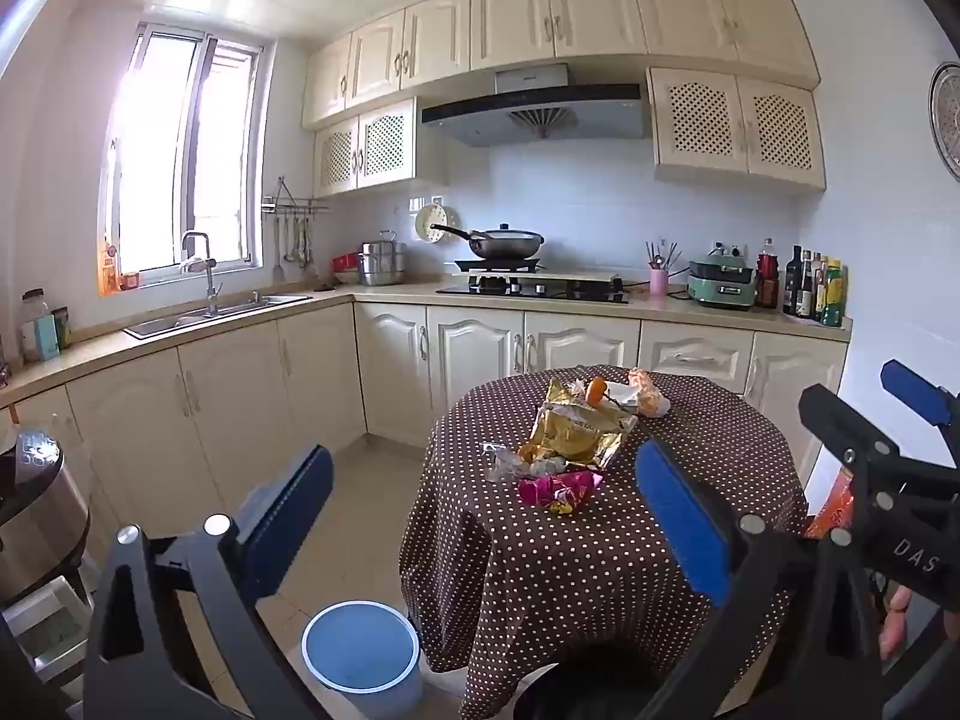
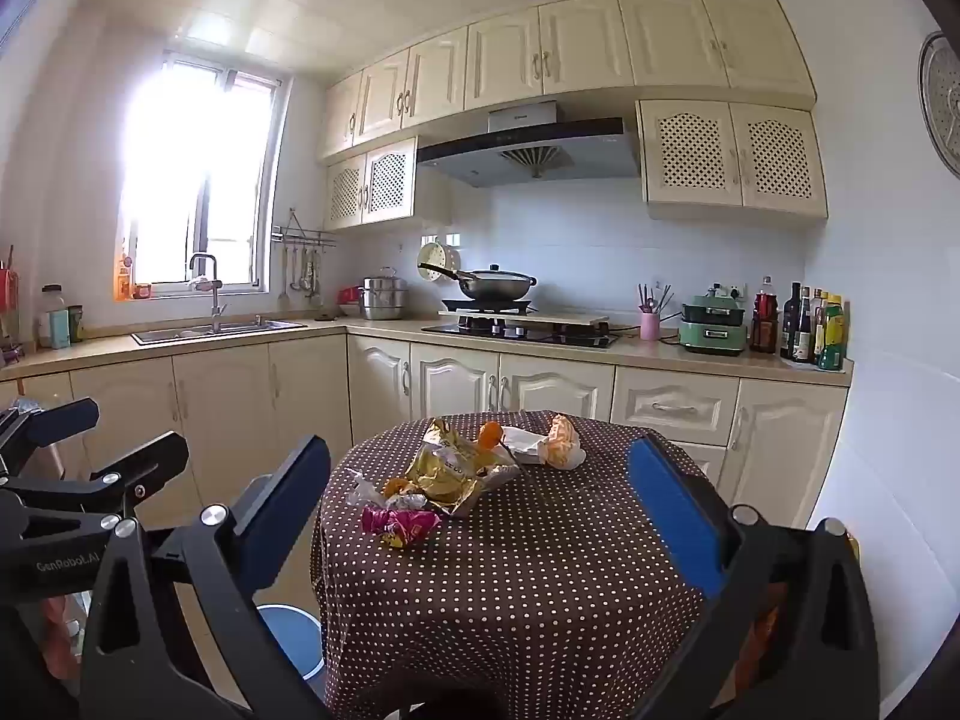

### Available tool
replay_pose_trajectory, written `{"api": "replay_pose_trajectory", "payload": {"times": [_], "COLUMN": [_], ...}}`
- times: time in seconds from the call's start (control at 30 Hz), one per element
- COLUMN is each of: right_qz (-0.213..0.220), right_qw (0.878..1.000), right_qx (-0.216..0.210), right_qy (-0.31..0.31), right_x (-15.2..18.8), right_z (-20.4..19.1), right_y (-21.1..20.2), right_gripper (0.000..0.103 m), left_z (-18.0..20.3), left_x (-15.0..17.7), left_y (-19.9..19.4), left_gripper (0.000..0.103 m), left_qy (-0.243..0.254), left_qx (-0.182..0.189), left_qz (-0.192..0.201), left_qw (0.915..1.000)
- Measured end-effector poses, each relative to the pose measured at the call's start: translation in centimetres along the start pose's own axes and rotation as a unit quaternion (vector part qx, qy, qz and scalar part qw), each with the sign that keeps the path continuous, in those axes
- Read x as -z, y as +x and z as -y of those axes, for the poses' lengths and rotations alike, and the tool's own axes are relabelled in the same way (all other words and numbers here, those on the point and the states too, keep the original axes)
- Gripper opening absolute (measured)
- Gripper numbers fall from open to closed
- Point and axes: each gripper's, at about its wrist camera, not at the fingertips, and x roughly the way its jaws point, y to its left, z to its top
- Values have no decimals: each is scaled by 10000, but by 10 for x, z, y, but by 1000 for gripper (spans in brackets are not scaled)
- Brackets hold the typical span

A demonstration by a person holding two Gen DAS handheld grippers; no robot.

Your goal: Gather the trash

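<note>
Both the left claw (image 1: 480, 516) and the right claw (image 2: 480, 510) were held spread and empty, short of the wrappers (image 2: 444, 474) heaped on the worktop (image 2: 540, 570).

Brown white-dotted tablecloth (image 2: 540, 570), blue bin (image 1: 360, 651)

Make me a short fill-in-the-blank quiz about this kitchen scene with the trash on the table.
1. The tablecloth is brown with white ____.
2. The bucket stands on the ____ beside the table.
3. The pink wrapper lies nearer the camera than the ____ bag.
4. Both the left tool and the right tool have their jaws ____.

Missing words: dots; floor; gold; open
</note>
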Motion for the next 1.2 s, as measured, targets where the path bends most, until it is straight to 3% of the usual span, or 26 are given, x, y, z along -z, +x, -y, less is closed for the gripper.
{"api": "replay_pose_trajectory", "payload": {"times": [1.2], "right_qz": [-102], "right_qw": [9999], "right_qx": [43], "right_qy": [36], "right_x": [4], "right_z": [5], "right_y": [3], "right_gripper": [96], "left_z": [3], "left_x": [1], "left_y": [0], "left_gripper": [98], "left_qy": [127], "left_qx": [-42], "left_qz": [-21], "left_qw": [9999]}}
